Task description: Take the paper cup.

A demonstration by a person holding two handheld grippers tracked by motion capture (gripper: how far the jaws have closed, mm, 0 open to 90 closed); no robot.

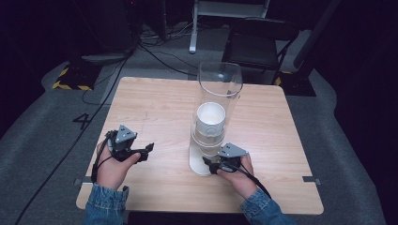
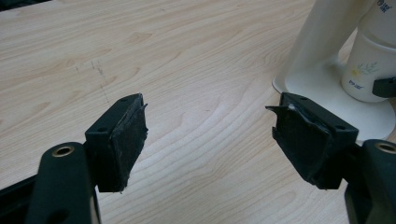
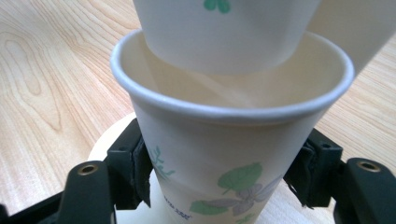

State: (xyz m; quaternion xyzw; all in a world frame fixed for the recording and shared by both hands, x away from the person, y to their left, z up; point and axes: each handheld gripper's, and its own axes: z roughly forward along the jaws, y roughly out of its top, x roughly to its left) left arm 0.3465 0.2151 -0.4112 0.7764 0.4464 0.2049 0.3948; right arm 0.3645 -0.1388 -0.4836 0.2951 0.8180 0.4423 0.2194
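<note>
Now right claw [image 3: 224,177] around cup [image 3: 229,154]

The left hand [image 1: 114,168] rests low at the table's near left, and the left gripper [image 1: 149,149] it holds points rightward with its jaws spread wide and nothing between them. The right hand [image 1: 238,174] (denim cuff at the wrist) aims the right gripper [image 3: 219,175] forward, both pads pressed against a paper cup [image 3: 224,158].
</note>
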